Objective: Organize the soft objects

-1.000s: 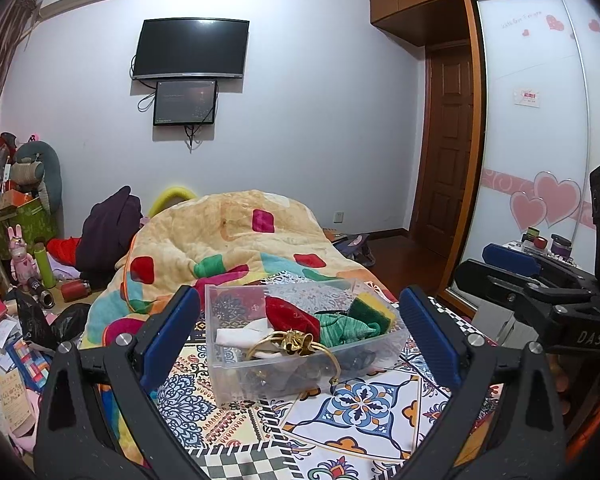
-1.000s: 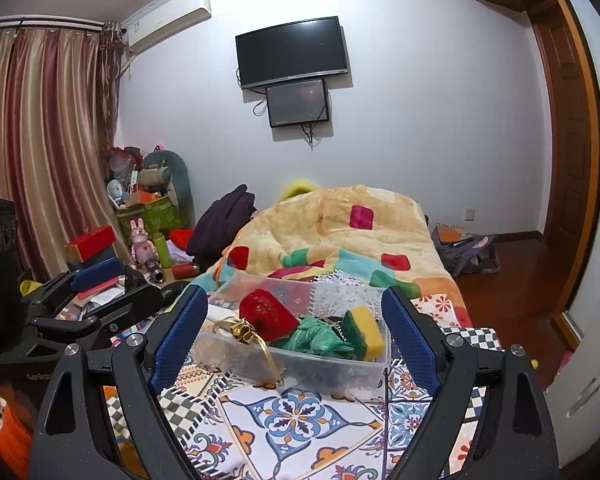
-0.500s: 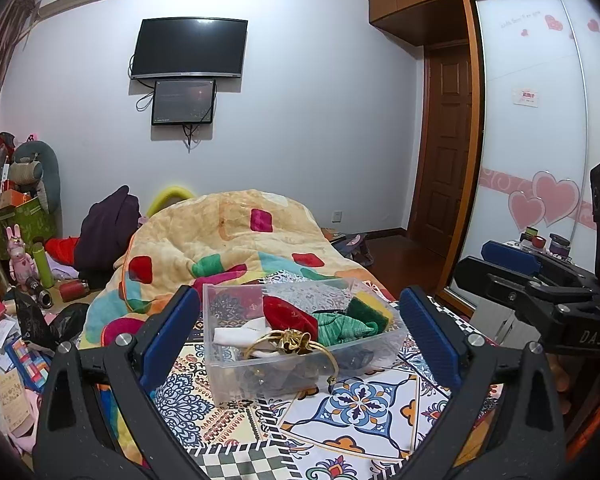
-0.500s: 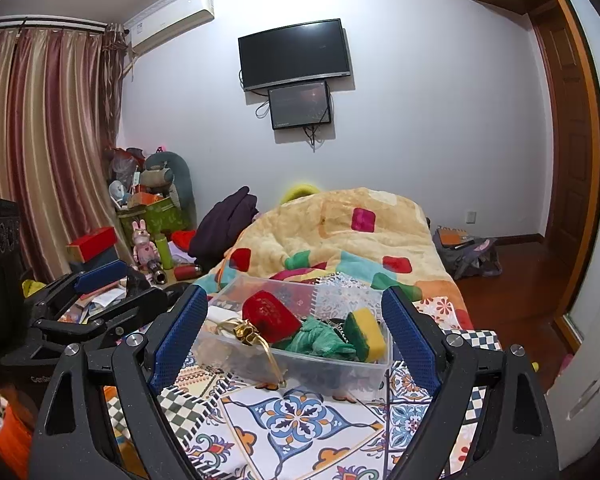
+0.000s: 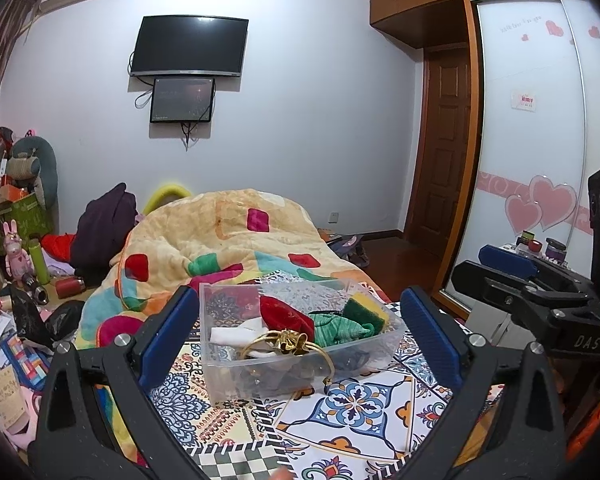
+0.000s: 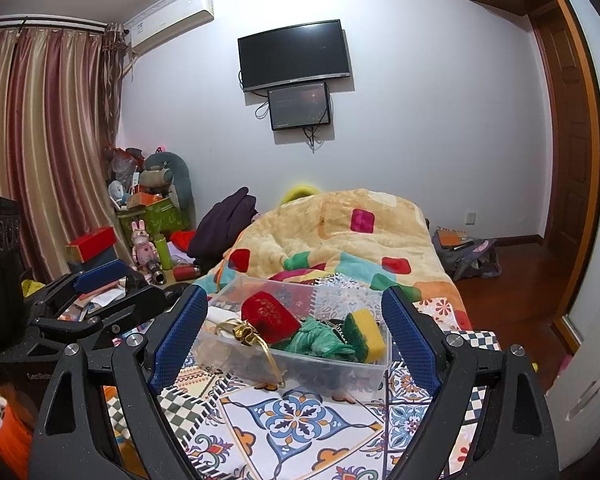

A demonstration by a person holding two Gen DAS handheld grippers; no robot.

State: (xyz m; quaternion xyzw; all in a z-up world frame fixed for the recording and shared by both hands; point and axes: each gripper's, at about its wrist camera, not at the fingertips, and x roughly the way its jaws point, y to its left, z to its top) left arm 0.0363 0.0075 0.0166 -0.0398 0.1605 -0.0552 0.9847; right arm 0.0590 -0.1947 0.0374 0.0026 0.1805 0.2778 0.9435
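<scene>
1. Since a second ago, hardly anything shifts: the clear bin [image 5: 300, 336] sits on the patterned cloth [image 5: 352, 412], holding the red pouch [image 6: 270, 314], green cloth [image 6: 320, 338] and sponge [image 6: 364, 334].
2. Left gripper [image 5: 298, 338] and right gripper [image 6: 294, 334] hover before the bin, jaws wide, empty.
3. This fits sorting either finished or pending.

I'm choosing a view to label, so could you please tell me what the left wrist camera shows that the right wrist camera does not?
Only the left wrist view shows the wardrobe door with pink hearts and the open right gripper from the side. Only the right wrist view shows the striped curtains and the open left gripper from the side. Both show the clear bin holding the red pouch, green cloth and sponge, and the television.
</scene>
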